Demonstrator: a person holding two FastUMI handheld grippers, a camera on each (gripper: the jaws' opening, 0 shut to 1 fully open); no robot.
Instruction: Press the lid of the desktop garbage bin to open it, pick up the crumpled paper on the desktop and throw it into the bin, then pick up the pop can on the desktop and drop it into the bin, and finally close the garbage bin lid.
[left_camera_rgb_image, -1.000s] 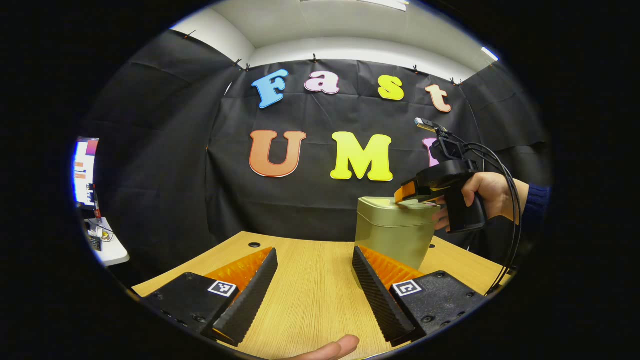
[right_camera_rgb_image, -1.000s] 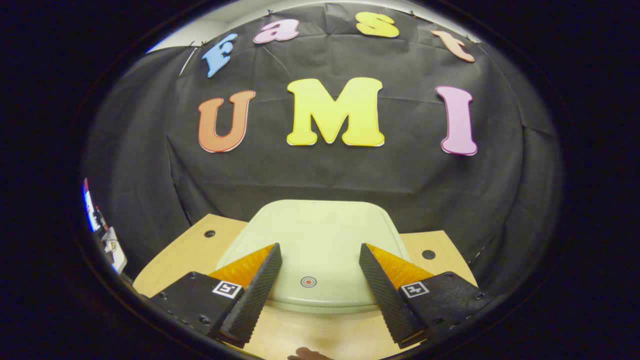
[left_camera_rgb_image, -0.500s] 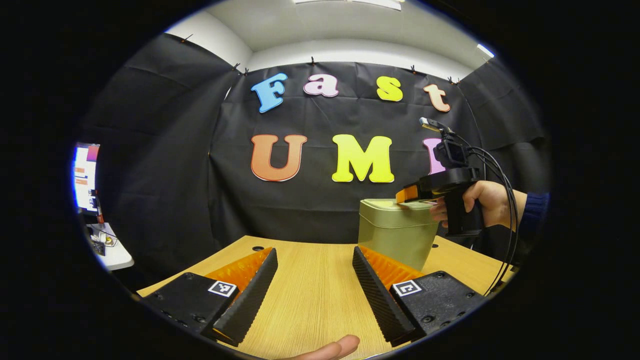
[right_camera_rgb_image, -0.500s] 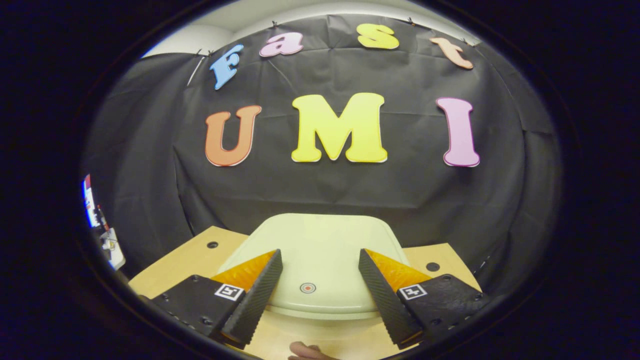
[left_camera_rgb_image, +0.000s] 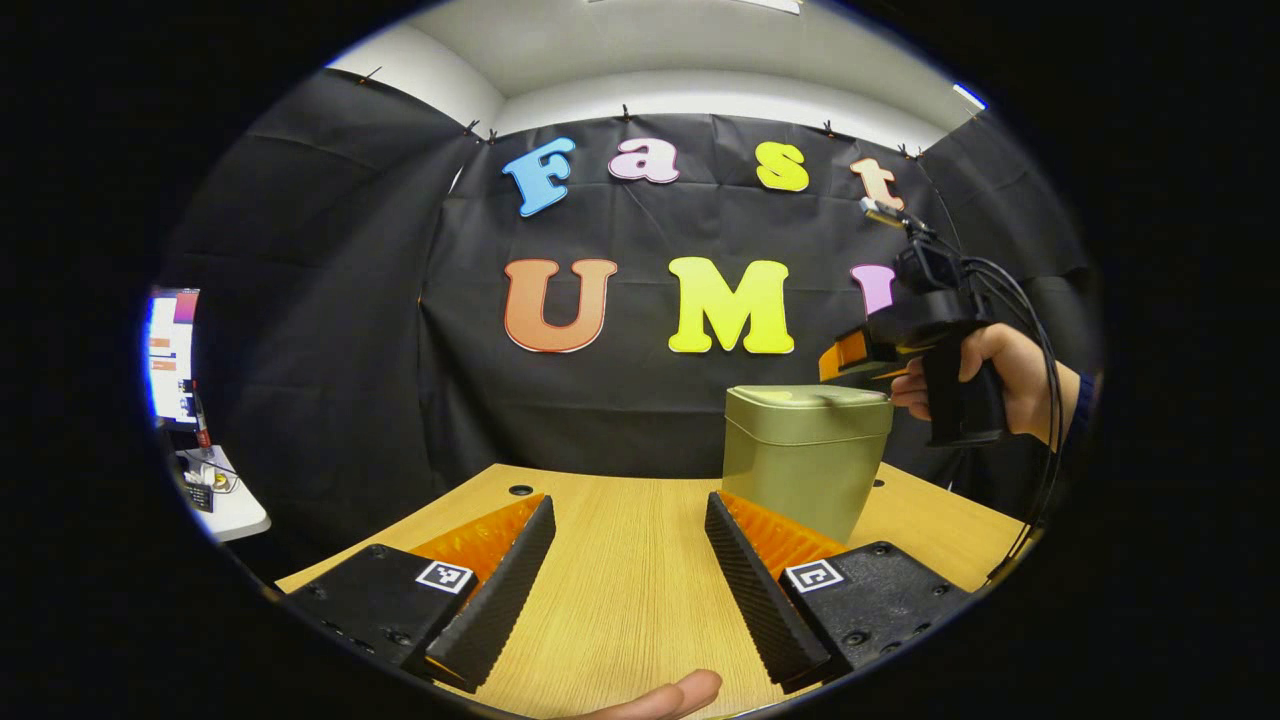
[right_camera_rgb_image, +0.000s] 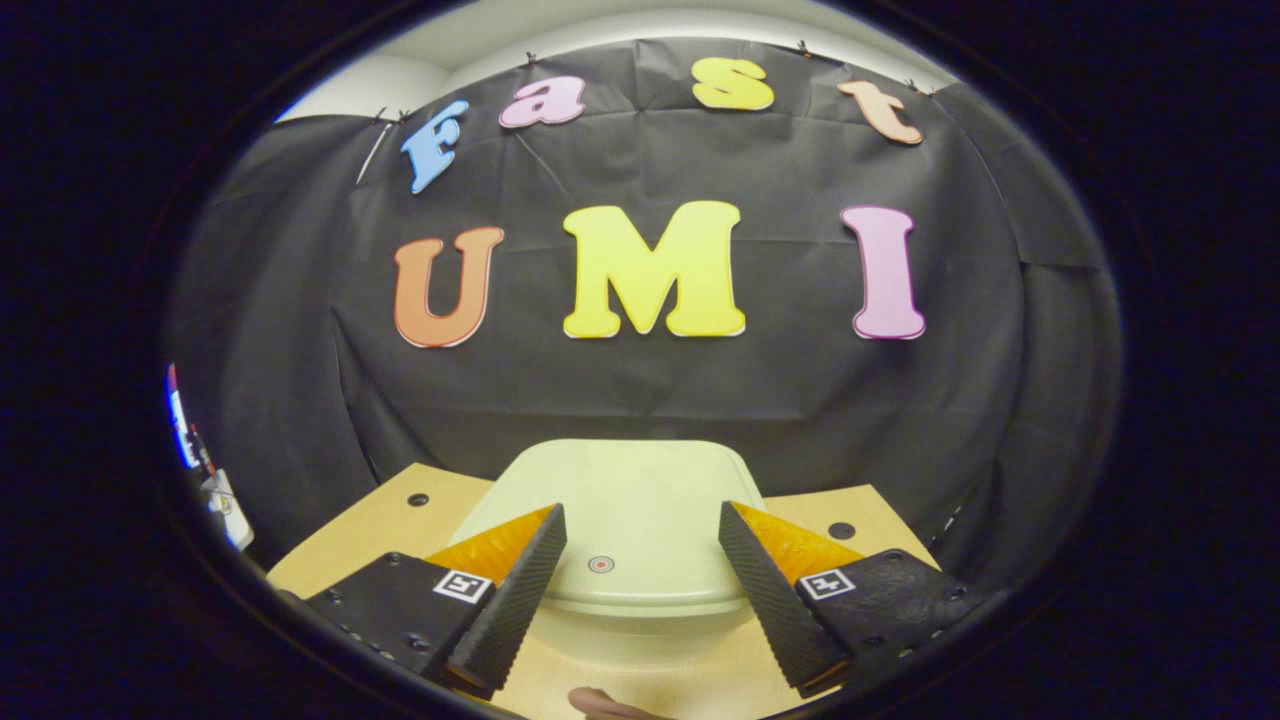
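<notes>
While the garbage bin (left_camera_rgb_image: 805, 455) stands upright on the wooden desk (left_camera_rgb_image: 620, 570) with its lid (right_camera_rgb_image: 620, 500) shut, the right hand-held gripper (left_camera_rgb_image: 850, 358) hangs just above the lid's right edge in the left gripper view, apart from it, gripped by a hand (left_camera_rgb_image: 1000, 385) at the far right with cables looping from its handle. In the right gripper view that hand-held gripper (right_camera_rgb_image: 640, 590) looks down over the pale lid, its two fingers spread wide with nothing between them, and a small round red-ringed mark (right_camera_rgb_image: 600, 564) on the lid's near part lies between them. The left hand-held gripper (left_camera_rgb_image: 625, 575) rests low over the desk to the left of the bin, its fingers likewise wide apart and holding nothing; the bin sits just beyond its right finger. A fingertip (left_camera_rgb_image: 660, 695) shows at the near edge. A lit screen (left_camera_rgb_image: 170, 355) stands far off to the left.
</notes>
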